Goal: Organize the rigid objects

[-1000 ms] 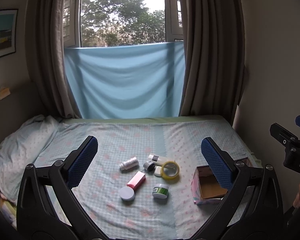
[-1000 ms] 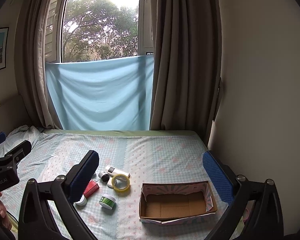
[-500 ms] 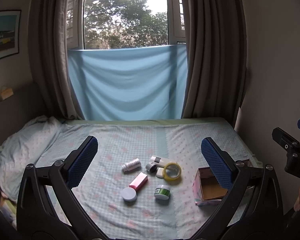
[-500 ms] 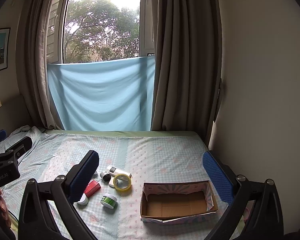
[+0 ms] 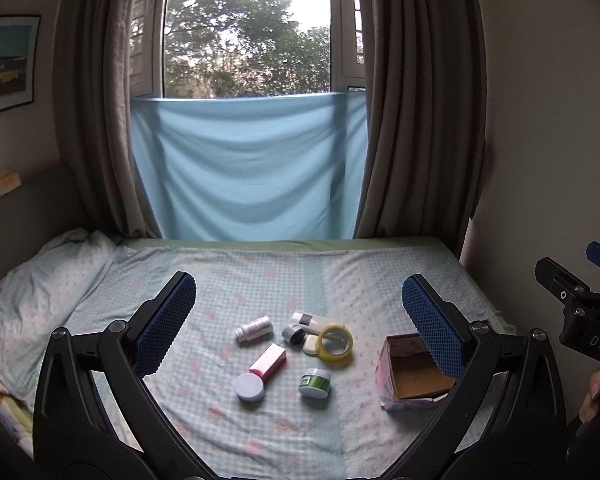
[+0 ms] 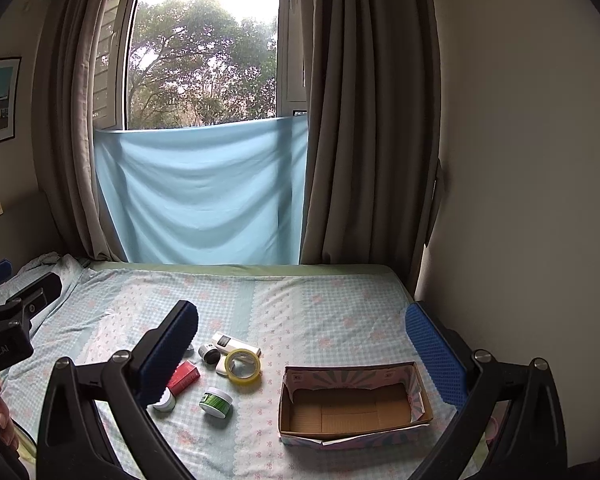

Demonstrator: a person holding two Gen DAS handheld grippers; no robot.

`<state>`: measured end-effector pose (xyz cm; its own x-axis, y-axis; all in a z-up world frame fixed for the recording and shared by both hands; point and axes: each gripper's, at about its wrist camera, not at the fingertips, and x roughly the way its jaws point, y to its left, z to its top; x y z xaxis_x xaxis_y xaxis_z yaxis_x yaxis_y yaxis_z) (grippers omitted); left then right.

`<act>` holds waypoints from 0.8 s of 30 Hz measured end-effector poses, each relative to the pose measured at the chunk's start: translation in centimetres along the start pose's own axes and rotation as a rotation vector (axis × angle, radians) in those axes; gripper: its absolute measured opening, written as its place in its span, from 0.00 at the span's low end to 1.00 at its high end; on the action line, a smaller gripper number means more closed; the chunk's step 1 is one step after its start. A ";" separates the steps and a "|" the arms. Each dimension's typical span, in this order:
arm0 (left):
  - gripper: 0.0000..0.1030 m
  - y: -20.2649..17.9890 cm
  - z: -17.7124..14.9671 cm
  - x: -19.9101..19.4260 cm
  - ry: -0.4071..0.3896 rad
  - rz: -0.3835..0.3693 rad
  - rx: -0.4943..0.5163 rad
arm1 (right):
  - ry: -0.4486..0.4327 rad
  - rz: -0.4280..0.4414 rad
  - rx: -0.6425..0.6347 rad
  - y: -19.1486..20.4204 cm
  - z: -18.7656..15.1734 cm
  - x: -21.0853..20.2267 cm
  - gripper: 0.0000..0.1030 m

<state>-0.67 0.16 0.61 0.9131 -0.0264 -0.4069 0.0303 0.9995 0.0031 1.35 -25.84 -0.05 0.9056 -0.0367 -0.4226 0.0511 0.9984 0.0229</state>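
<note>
Small items lie in a cluster on the bed: a white bottle [image 5: 253, 328], a pink box [image 5: 269, 361], a round white lid [image 5: 250, 386], a green-labelled jar [image 5: 315, 382], a yellow tape roll [image 5: 335, 343], a white tube [image 5: 310, 319] and a small grey cap [image 5: 293, 334]. An open, empty cardboard box [image 6: 354, 402] stands to their right. My left gripper [image 5: 298, 322] is open and empty, held above and short of the cluster. My right gripper [image 6: 302, 346] is open and empty, above the box's left end.
The bed [image 5: 260, 276] has a pale blue checked sheet with a pillow [image 5: 40, 284] at the left. A wall [image 6: 520, 160] runs close along the bed's right side. Curtains and a blue cloth [image 5: 244, 168] hang behind.
Both grippers have drifted slightly; the items and box sit a little lower and further right in the left wrist view. Nothing was grasped or moved.
</note>
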 end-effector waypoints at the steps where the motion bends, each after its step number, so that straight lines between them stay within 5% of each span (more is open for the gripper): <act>1: 0.99 0.0 0.0 0.0 0.000 0.001 0.000 | -0.001 -0.001 -0.001 0.1 0.0 -0.1 1.00; 24: 0.99 -0.4 -0.4 -0.6 0.008 0.016 -0.029 | -0.016 0.013 -0.004 -0.1 -0.3 -0.9 1.00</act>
<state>-1.39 -0.18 0.46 0.9100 -0.0103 -0.4144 0.0035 0.9998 -0.0171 0.38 -25.89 0.07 0.9126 -0.0242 -0.4082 0.0377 0.9990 0.0250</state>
